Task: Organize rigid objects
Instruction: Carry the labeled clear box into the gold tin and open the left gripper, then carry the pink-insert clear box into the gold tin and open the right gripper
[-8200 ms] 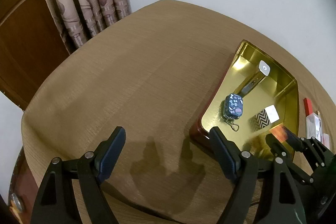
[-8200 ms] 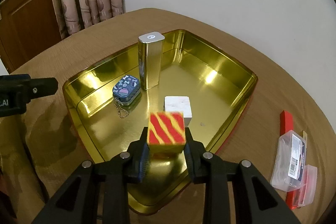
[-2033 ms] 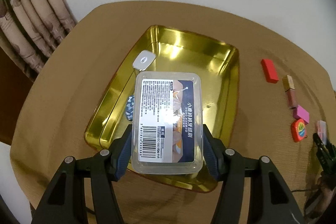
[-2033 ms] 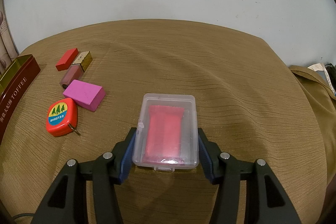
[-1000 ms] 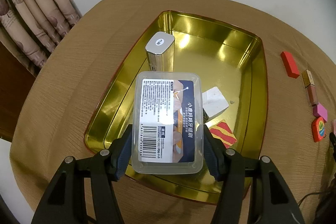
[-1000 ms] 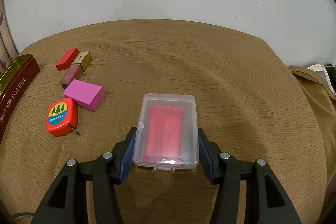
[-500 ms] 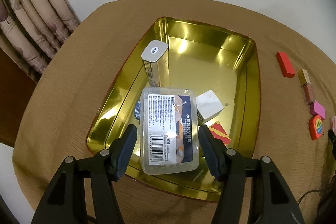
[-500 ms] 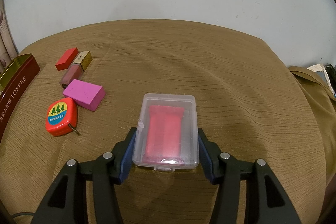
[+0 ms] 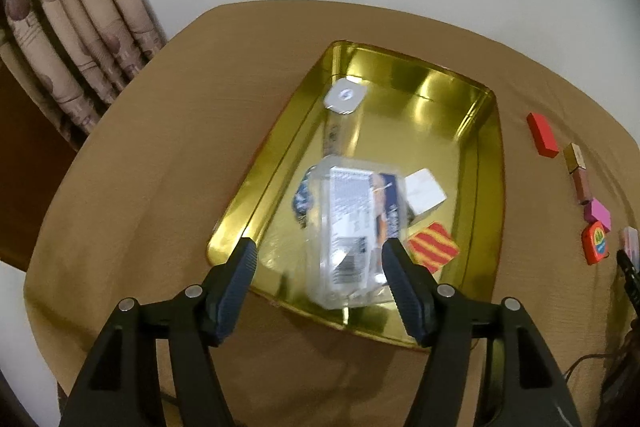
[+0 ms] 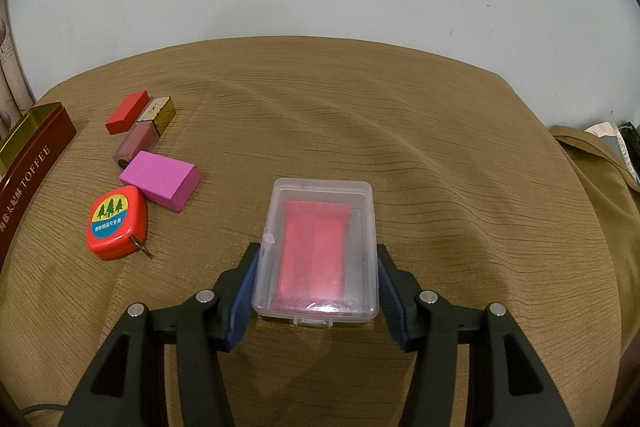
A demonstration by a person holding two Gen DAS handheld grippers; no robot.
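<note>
your left gripper (image 9: 318,255) is opening, its jaws clear of the labelled clear box (image 9: 352,235), which lies blurred in the gold toffee tin (image 9: 486,163); your right gripper (image 10: 316,275) is clamped on the clear box with a pink packet (image 10: 318,251), on the brown tablecloth (image 10: 400,155).

Two clear boxes (image 9: 352,239) (image 10: 316,251), one tin (image 9: 484,163) (gold), two tongs (image 9: 318,255) (image 10: 316,261).
</note>
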